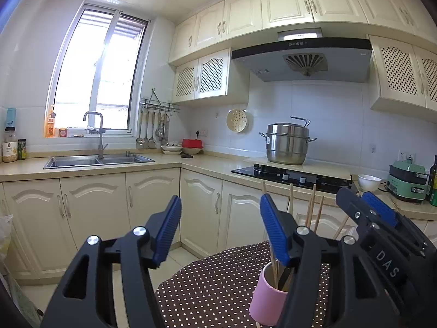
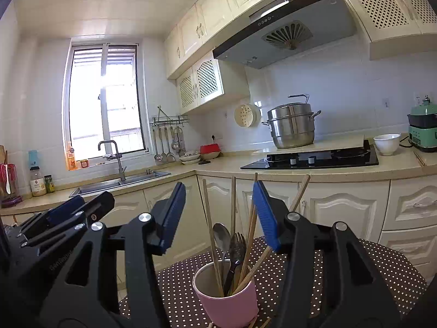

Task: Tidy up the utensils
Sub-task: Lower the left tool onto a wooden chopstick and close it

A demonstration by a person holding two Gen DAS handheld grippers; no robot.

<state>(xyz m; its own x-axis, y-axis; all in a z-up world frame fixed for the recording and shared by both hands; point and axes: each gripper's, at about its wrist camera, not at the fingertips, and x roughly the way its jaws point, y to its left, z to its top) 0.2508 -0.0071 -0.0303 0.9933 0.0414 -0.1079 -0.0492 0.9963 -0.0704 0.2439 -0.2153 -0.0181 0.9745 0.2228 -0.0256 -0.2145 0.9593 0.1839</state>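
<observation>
A pink cup (image 2: pixel 226 298) is sitting on the bench (image 2: pixel 382 270), which is wearing a brown cloth with white dots. The cup is holding the utensils. Wooden chopsticks (image 2: pixel 210 235) are sticking up out of it, leaning different ways. A shiny spoon (image 2: pixel 221 236) and a dark fork (image 2: pixel 237 246) are standing in it too.

The right tool (image 2: pixel 218 216) is hanging just above the cup. Its 2 blue fingers are wide apart and are gripping nothing. The left tool (image 1: pixel 220 227) is hanging beside the cup, up over the near edge of the bench. It is also wide open and is carrying nothing.

The job is looking close to done, since every utensil that is showing well is already in the cup. A few thin wooden ends (image 2: pixel 266 322) are peeking out by the bottom of the cup. I cannot tell if these are loose chopsticks waiting to go in.
</observation>
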